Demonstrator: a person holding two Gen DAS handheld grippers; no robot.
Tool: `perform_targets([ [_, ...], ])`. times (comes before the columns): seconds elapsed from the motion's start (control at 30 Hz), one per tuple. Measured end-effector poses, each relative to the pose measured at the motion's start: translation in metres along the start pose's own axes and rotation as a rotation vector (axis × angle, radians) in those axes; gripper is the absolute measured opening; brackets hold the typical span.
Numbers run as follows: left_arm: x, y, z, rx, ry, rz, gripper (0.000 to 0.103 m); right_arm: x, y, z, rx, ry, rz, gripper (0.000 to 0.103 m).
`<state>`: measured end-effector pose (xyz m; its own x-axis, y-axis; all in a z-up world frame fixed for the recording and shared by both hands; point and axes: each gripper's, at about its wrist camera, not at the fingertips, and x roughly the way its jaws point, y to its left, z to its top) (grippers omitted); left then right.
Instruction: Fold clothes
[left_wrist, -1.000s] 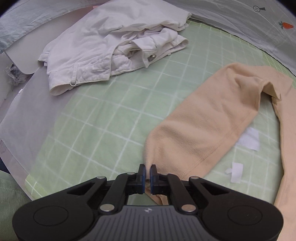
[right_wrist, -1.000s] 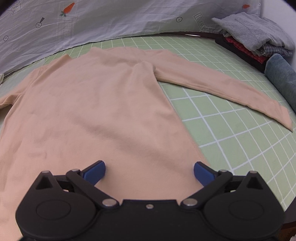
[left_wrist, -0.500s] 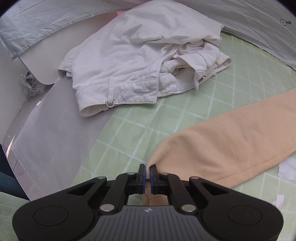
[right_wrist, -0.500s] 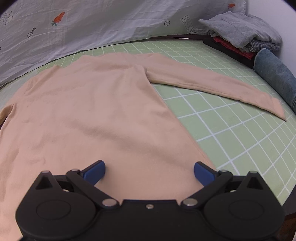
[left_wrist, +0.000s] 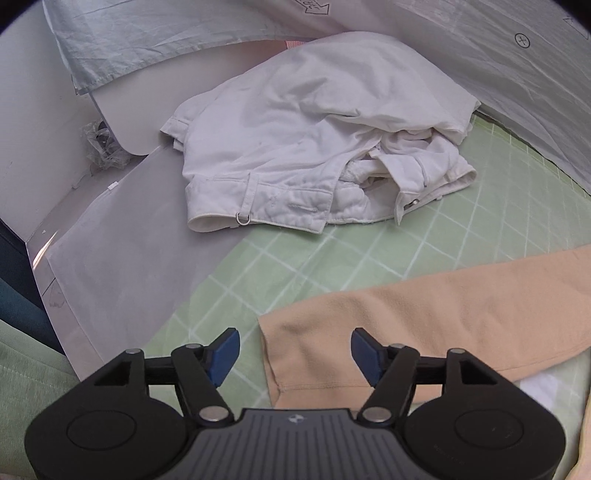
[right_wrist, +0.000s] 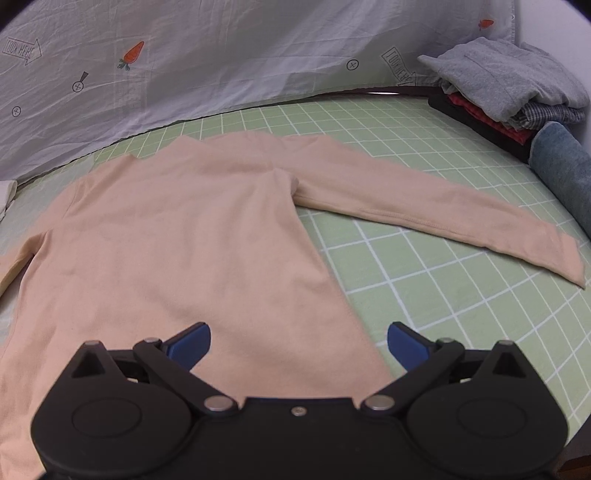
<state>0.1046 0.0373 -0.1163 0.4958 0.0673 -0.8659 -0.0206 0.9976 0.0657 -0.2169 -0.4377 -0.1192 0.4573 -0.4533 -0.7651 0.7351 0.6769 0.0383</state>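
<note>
Work surface: a counter covered by a pale green mat (right_wrist: 461, 280) with a grid of white lines; it fills the near and middle part of both views.
Left end: the mat stops there, and a plain white sheet (left_wrist: 122, 258) covers the counter up to its edge.
Backdrop: a light grey cloth (right_wrist: 229, 62) hangs along the far side, wrinkled, printed with small orange carrots, arrows and crossed circles.
Wall: white and bare (left_wrist: 33, 110), far left in the left wrist view; a crumpled clear plastic bag (left_wrist: 101, 146) lies at its foot.
Light: soft and even, with faint shadows only.
</note>
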Motion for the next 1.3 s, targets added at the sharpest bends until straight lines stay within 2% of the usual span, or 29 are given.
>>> perform_targets([
  [0.2, -0.01, -0.072, -0.001, 0.09, -0.005, -0.094, 0.071, 0.027, -0.019, 0.048, -0.041, -0.011, 0.01, 0.103],
  [0.37, -0.002, -0.156, 0.008, 0.185, -0.002, -0.163, 0.071, 0.078, -0.032, 0.098, -0.035, -0.01, 0.015, 0.103],
  [0.5, 0.008, -0.221, 0.025, 0.267, -0.004, -0.221, 0.071, 0.124, -0.027, 0.142, -0.071, -0.018, 0.074, 0.102],
  [0.6, 0.021, -0.269, 0.043, 0.329, -0.003, -0.246, 0.071, 0.162, -0.013, 0.175, -0.114, -0.021, 0.143, 0.097],
  [0.67, 0.029, -0.298, 0.053, 0.378, -0.006, -0.274, 0.076, 0.182, -0.002, 0.191, -0.138, -0.022, 0.201, 0.096],
  [0.8, 0.051, -0.35, 0.068, 0.452, 0.011, -0.346, 0.078, 0.215, 0.022, 0.211, -0.22, -0.017, 0.293, 0.086],
  [0.87, 0.061, -0.37, 0.071, 0.484, 0.015, -0.351, 0.078, 0.226, 0.031, 0.213, -0.278, -0.012, 0.307, 0.084],
  [0.93, 0.065, -0.38, 0.074, 0.495, 0.006, -0.355, 0.084, 0.232, 0.033, 0.214, -0.303, -0.003, 0.326, 0.077],
  [0.97, 0.067, -0.384, 0.076, 0.496, 0.001, -0.359, 0.084, 0.233, 0.034, 0.214, -0.312, -0.004, 0.338, 0.074],
  [1.0, 0.068, -0.387, 0.078, 0.492, -0.002, -0.364, 0.084, 0.232, 0.034, 0.215, -0.322, -0.011, 0.353, 0.063],
  [1.03, 0.068, -0.389, 0.079, 0.489, -0.004, -0.366, 0.083, 0.231, 0.034, 0.215, -0.335, -0.017, 0.363, 0.044],
  [1.1, 0.066, -0.392, 0.077, 0.511, -0.027, -0.368, 0.078, 0.23, 0.034, 0.215, -0.368, -0.031, 0.373, 0.026],
  [1.13, 0.064, -0.394, 0.074, 0.526, -0.045, -0.379, 0.069, 0.23, 0.034, 0.215, -0.38, -0.04, 0.379, 0.015],
  [1.2, 0.059, -0.396, 0.068, 0.546, -0.072, -0.402, 0.046, 0.23, 0.029, 0.216, -0.379, -0.062, 0.368, 0.012],
  [1.23, 0.057, -0.397, 0.065, 0.552, -0.08, -0.41, 0.031, 0.231, 0.025, 0.218, -0.358, -0.068, 0.356, 0.011],
  [1.27, 0.057, -0.397, 0.064, 0.546, -0.083, -0.412, 0.022, 0.232, 0.021, 0.22, -0.336, -0.074, 0.344, 0.011],
  [1.3, 0.057, -0.398, 0.062, 0.534, -0.085, -0.411, 0.021, 0.234, 0.016, 0.222, -0.305, -0.075, 0.342, 0.011],
])
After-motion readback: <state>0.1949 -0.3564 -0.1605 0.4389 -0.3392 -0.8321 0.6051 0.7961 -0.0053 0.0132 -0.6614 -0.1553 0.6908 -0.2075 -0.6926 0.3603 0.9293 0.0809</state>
